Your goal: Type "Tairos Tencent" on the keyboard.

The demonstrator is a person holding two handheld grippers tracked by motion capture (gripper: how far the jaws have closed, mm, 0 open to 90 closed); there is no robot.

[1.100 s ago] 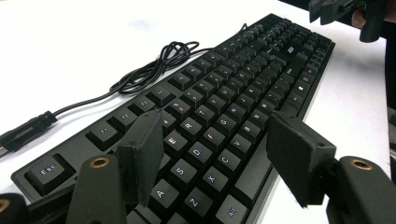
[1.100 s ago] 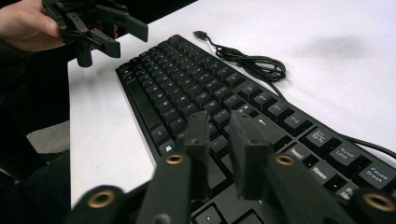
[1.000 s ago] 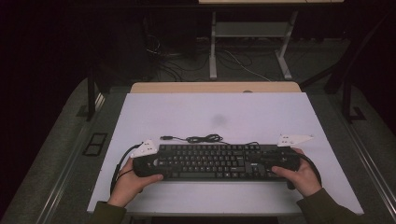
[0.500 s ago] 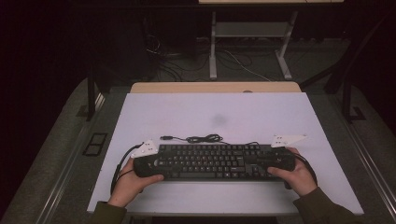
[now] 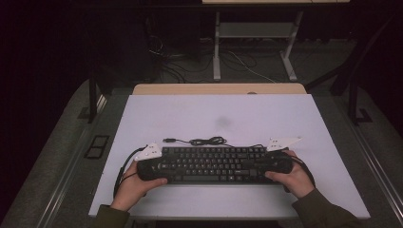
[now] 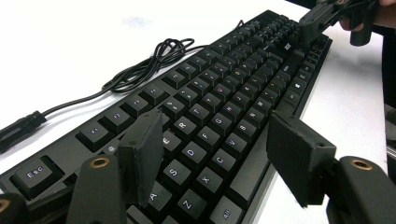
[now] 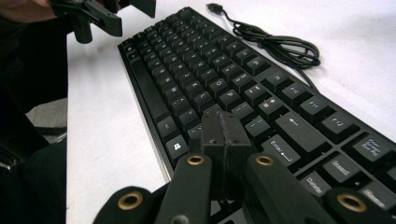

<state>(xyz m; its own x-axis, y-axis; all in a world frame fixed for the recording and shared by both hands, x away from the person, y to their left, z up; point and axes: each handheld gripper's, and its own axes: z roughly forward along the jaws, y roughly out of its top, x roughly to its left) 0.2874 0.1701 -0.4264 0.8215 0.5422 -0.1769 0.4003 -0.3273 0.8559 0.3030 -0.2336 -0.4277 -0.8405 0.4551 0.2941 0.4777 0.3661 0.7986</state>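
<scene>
A black keyboard [image 5: 214, 164] lies across the near part of the white table [image 5: 214, 114]. Its coiled cable [image 5: 199, 141] rests just behind it. My left gripper [image 5: 154, 166] is at the keyboard's left end. In the left gripper view the left gripper [image 6: 219, 154] stands open over the keyboard [image 6: 224, 93], with one pad [image 6: 140, 158] above the letter keys and the other past the front edge. My right gripper [image 5: 274, 164] is at the right end. In the right gripper view the right gripper [image 7: 224, 135] is shut, pads pressed together with nothing between them, low over the keys [image 7: 210, 70].
A wooden strip [image 5: 218, 89] borders the table's far edge. Beyond it stand a desk frame [image 5: 256, 47] and loose floor cables [image 5: 190, 66]. The cable's plug [image 7: 215, 8] lies on bare white surface behind the keyboard. Dark floor drops off on both sides.
My right hand and gripper have shifted slightly left, in over the keyboard's right end. The left hand has stayed put.
</scene>
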